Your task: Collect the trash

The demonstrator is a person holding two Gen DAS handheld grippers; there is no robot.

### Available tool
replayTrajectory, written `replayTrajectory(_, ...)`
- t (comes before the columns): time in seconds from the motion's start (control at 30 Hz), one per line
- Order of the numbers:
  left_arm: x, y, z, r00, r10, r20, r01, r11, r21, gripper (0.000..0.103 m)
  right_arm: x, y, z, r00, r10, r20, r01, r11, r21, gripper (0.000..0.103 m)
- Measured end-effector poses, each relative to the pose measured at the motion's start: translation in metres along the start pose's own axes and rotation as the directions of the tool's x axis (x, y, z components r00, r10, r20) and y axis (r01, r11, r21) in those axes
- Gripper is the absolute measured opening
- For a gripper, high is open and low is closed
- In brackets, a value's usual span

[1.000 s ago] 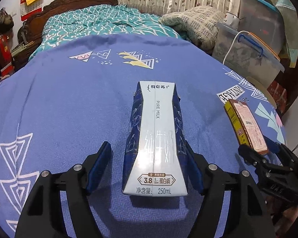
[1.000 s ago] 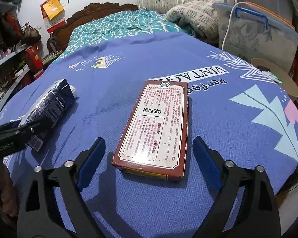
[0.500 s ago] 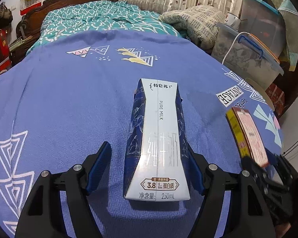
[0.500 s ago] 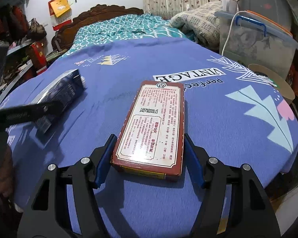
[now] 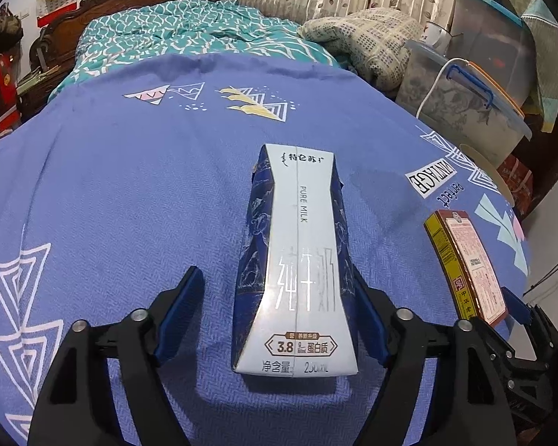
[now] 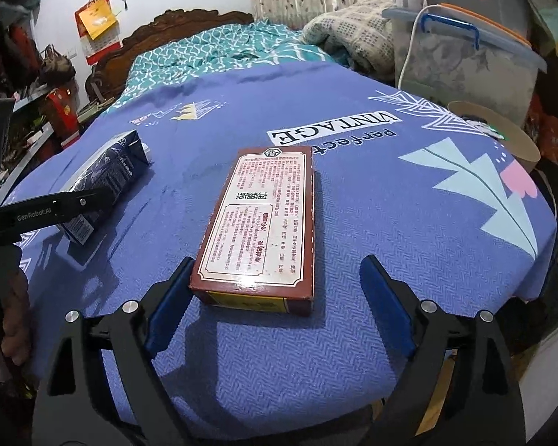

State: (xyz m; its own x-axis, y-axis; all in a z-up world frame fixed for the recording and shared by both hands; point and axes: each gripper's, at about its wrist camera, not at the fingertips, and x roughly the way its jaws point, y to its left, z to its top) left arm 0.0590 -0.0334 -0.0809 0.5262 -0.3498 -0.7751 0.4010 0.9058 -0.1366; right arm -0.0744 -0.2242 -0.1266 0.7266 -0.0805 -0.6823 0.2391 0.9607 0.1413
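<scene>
A dark blue and white milk carton [image 5: 294, 260] lies flat on the blue patterned cloth [image 5: 130, 186], between the fingers of my left gripper [image 5: 275, 273]. Those jaws are opening: the left pad stands clear of the carton and the right pad is close against its side. A red-brown flat box [image 6: 260, 223] with a white printed label lies between the fingers of my right gripper [image 6: 279, 262]. Its jaws are opening too, with the left pad at the box's near corner and the right pad well clear. In each view the other gripper's item shows at the side: the box [image 5: 465, 264] and the carton [image 6: 108, 174].
Clear storage bins with a blue handle [image 6: 465, 55] and a folded blanket [image 6: 353, 26] stand beyond the cloth at the right. A cardboard disc [image 6: 502, 137] sits at the cloth's right edge. Teal bedding [image 5: 189, 29] and a carved headboard lie behind. Cluttered shelves line the left.
My right gripper closed in on the box half a second ago and has since spread wide again. My left gripper's left finger has drawn slightly away from the carton. Both items stay on the cloth.
</scene>
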Motion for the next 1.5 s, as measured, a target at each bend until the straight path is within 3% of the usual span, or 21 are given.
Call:
replayTrajectory(0.47,0.002,-0.002,-0.001,1.000,0.031,-0.004,-0.031,0.999,0.008,0.074,0.005,0.011,-0.002,0.999,-0.041,0.021,0.043,0.997,-0.064,0.090)
replayTrajectory(1.5,0.002,-0.001,-0.003,0.998,0.057,-0.009,-0.057,0.998,0.014,0.080,0.005,0.016,-0.003,0.997,-0.064,0.053,0.068,0.995,-0.068,0.089)
